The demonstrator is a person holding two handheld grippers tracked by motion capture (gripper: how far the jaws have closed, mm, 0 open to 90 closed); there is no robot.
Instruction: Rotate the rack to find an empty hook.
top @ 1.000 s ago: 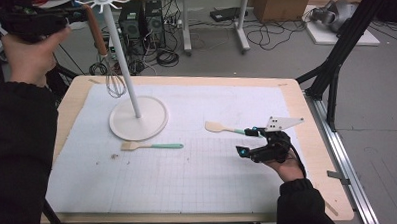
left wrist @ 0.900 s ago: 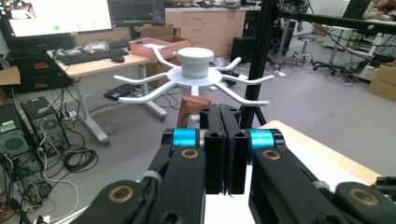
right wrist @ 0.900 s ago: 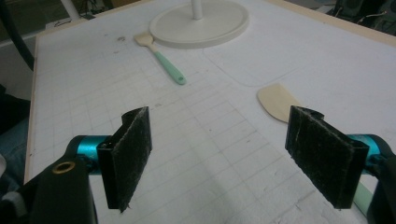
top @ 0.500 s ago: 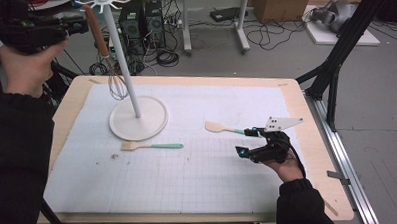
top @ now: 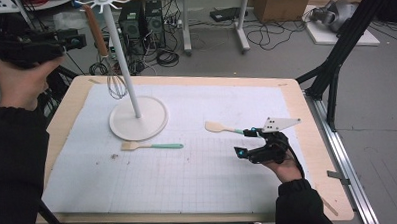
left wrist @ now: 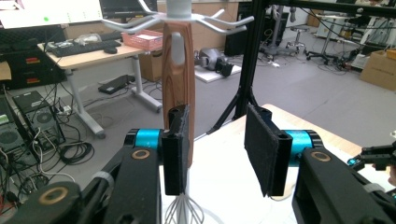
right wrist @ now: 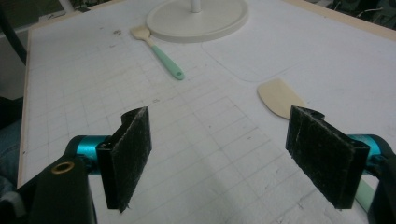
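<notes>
Left tongs, raised above the table's left edge, stand released just beside a wood-handled whisk that hangs from a hook on the white stand; in the left gripper view the wooden handle sits just behind the left pad. A green-handled spatula lies before the stand's base. Right tongs rest released on the table, a second spatula beside them.

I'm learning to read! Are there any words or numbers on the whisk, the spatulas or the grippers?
None that can be read: the whisk, both spatulas, the left gripper and right gripper carry no visible lettering. The paper sheet behind has marks too blurred to read.
</notes>
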